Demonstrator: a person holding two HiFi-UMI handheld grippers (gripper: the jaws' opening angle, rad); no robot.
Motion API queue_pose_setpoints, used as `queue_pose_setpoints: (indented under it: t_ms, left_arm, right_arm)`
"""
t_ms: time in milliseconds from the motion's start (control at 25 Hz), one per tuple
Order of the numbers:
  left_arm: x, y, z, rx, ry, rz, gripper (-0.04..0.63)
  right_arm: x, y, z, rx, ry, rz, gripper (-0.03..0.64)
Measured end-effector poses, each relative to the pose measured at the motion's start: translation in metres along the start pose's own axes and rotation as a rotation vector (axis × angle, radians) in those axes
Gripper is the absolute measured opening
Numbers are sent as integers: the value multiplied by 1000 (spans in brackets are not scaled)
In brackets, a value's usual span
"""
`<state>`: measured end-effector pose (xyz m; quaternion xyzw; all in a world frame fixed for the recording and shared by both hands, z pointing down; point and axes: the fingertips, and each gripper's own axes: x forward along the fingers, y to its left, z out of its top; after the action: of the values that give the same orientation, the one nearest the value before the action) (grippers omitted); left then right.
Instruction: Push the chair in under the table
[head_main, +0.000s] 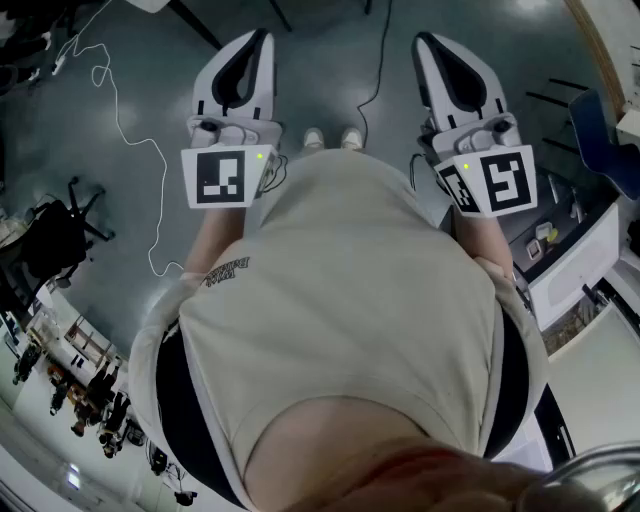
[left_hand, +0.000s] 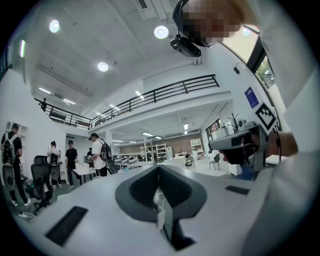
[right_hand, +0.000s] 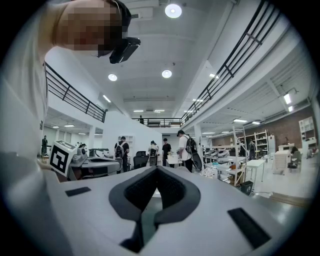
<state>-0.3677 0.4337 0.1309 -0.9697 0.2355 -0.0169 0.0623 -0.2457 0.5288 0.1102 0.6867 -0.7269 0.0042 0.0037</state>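
Grey floor (head_main: 130, 60) crossed by a loose cable (head_main: 120, 130) fills the head view. The left gripper (head_main: 258, 42) and right gripper (head_main: 427, 44) are held level, both jaws clenched on nothing. What looks like a blue chair (head_main: 600, 140) sits at the right edge beside a wood-edged counter (head_main: 600, 50), well away from both grippers. The gripper views miss it, showing only distant people (right_hand: 185, 150). Walking over could snag the cable.

Lighting: I see round ceiling lamps (left_hand: 161, 32) glaring white overhead in both gripper views; the hall is evenly bright. Head view is dimmer, the grey floor (head_main: 120, 200) faintly sheened. Quality: strong fisheye bending, black vignetted corners.
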Motion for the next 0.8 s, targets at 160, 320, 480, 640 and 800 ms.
queue_pose_setpoints:
  t_ms: [160, 320, 480, 640, 800]
  left_arm:
    - [-3, 3, 3, 2, -10, 2, 9]
    - [-6, 1, 7, 0, -26, 6, 9]
    - [-7, 1, 9, 8, -32, 6, 9]
    - [-6, 0, 7, 7, -24, 3, 9]
    - [-1, -5, 3, 9, -8, 2, 9]
  right_arm:
    - [3, 5, 1, -6, -1, 9, 9]
    - [2, 6, 0, -1, 2, 10, 9]
    - [1, 5, -2, 19, -1, 2, 9]
    - [-2, 1, -6, 31, 7, -6, 9]
    - [-7, -8, -11, 39, 15, -4, 9]
